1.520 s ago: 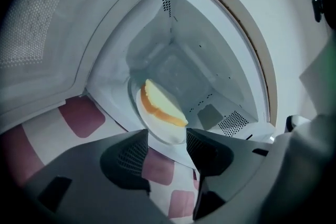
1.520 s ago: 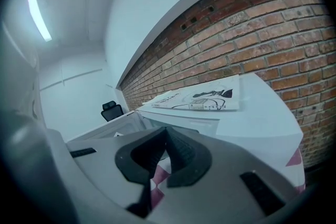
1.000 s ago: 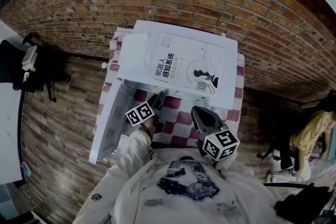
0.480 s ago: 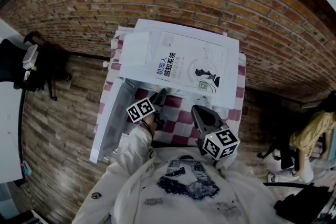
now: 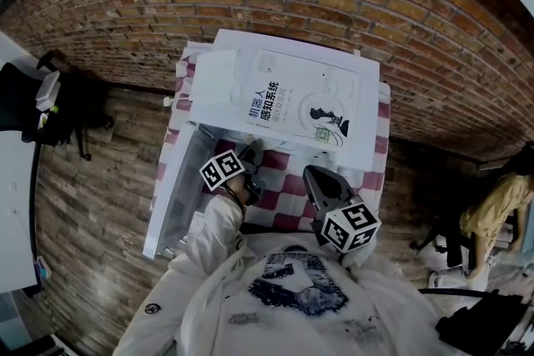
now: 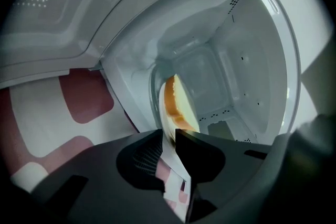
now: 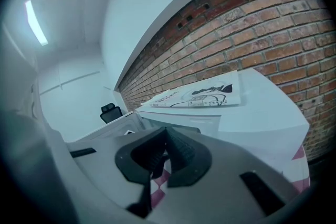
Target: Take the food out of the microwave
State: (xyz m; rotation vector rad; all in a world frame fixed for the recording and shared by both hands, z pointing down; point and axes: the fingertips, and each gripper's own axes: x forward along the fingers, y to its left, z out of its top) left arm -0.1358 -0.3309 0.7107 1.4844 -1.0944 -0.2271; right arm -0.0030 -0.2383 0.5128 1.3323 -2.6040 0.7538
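Head view: microwave (image 5: 365, 106) interior hidden under top. Food (image 6: 174, 99) blurred, kind unclear; plate (image 6: 160, 112) near rim behind left gripper (image 6: 167, 135) jaws.

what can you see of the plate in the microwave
The plate is white, thin-rimmed and smooth, perhaps ceramic, and is seen nearly edge-on. It sits inside the open microwave, near the front, and carries yellow food with an orange-brown crust. The left gripper has just been closing its jaws, which pinch the plate's near rim.
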